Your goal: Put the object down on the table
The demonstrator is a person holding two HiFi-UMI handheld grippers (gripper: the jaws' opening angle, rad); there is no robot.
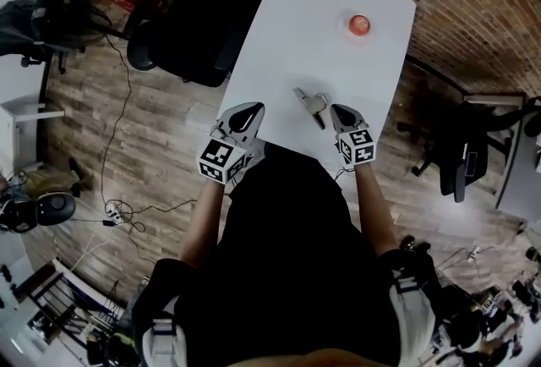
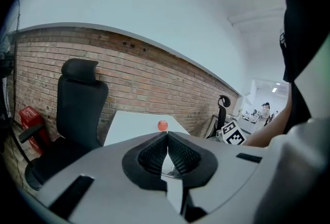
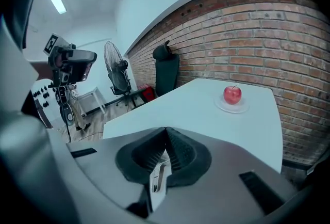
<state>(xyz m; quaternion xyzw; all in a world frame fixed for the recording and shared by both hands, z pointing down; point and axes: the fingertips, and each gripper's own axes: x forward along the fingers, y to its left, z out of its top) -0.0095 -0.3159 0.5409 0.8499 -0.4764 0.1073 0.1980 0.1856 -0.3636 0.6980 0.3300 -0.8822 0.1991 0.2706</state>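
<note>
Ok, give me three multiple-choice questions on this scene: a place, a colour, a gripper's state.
1. Where is the apple? A) on a plate at the table's far end B) on the chair C) in a gripper
2. What colour is the table? A) black B) white C) brown
3. How do the left gripper's jaws stand? A) wide apart B) clamped on the apple C) shut, empty
Answers: A, the head view shows it on the plate there; B, the tabletop is white; C, the tips touch with nothing between.
</note>
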